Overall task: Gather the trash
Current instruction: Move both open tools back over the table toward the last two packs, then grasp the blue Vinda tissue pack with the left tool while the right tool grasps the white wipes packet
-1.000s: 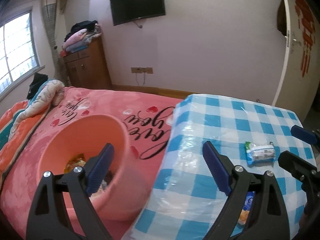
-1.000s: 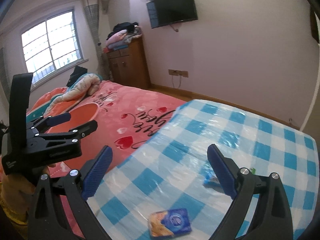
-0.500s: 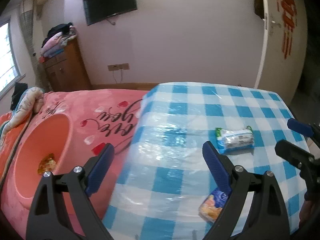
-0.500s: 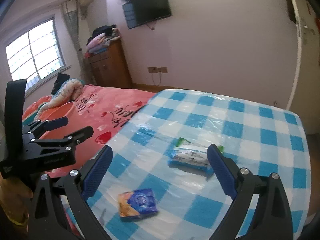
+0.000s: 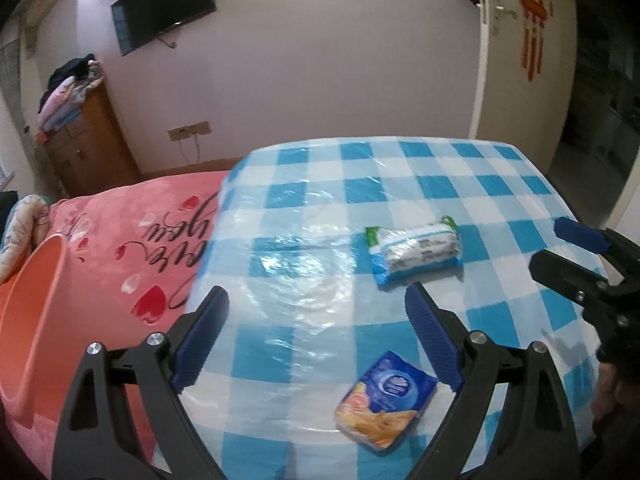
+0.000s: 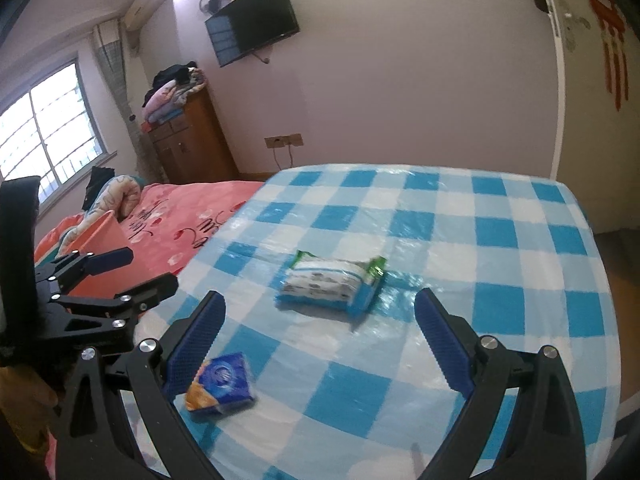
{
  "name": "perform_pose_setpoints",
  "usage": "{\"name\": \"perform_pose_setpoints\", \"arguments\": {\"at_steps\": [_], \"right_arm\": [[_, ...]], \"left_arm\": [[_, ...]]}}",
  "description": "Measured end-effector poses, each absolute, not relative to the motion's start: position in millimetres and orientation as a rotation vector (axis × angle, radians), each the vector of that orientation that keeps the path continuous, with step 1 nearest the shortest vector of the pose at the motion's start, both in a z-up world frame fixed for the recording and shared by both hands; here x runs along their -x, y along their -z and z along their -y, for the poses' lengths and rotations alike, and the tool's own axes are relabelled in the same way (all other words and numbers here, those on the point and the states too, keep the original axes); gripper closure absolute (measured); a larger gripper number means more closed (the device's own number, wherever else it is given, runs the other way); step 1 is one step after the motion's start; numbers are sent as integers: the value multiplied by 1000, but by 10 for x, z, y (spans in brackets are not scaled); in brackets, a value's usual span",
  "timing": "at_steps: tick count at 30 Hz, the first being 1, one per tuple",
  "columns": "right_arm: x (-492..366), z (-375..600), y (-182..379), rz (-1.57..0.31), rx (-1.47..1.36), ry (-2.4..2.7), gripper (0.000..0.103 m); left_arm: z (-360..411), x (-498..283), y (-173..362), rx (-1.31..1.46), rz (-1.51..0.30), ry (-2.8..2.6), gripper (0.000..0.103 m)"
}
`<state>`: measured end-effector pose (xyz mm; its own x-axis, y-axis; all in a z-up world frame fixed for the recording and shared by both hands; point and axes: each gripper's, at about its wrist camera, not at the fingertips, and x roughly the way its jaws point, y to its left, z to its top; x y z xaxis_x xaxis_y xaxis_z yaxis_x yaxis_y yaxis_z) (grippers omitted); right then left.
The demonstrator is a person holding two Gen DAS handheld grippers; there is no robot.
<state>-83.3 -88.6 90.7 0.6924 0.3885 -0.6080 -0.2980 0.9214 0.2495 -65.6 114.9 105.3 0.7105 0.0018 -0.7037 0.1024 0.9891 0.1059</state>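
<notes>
Left gripper [image 5: 316, 320] hangs with its blue pads spread wide, nothing between them, tilted down over the blue-checked tablecloth [image 5: 400, 168]. Just ahead of its right pad lies a blue-and-orange packet [image 5: 386, 400]; farther out sits a white, blue and green wrapper [image 5: 414, 248], apart from the packet. Right gripper [image 6: 320, 320] is spread wide too, empty, the wrapper [image 6: 332, 284] ahead between its pads and the packet [image 6: 220, 386] by its left one. Off left, an orange tub [image 5: 28, 312] rests on the pink blanket [image 5: 132, 220].
</notes>
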Motion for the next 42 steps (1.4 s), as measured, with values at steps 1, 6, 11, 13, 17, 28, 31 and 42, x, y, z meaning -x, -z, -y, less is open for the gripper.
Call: {"name": "perform_pose_setpoints", "arguments": {"at_steps": [1,6,11,13,17,28,31,42], "right_arm": [[834,919,-864,-717,-141,-380,9],[826,1076,-681,-747,-169,-360,9],[836,1175,-613,-752,-173,-356,9],[824,1224,-562,-763,-182,-358,9],[790,1280,-483,-790,-211,-373,9],[755,1334,-403,-817,-236,-393,9],[732,1339,-370,-832,-244,-395,9],[636,1244,-283,-893,-222,-398,9]], "left_arm": [[-1124,667,-1027,-146,-785,76,13],[-1054,758,-897,-168,-811,186,13],[-970,957,-703,-242,-857,302,13],[-949,1013,-651,-256,-866,328,13],[-949,1028,-498,-243,-921,379,13],[-980,827,-163,-275,-1024,400,13],[-979,780,-105,-275,-1034,396,13],[-902,779,-125,-226,-990,375,37]]}}
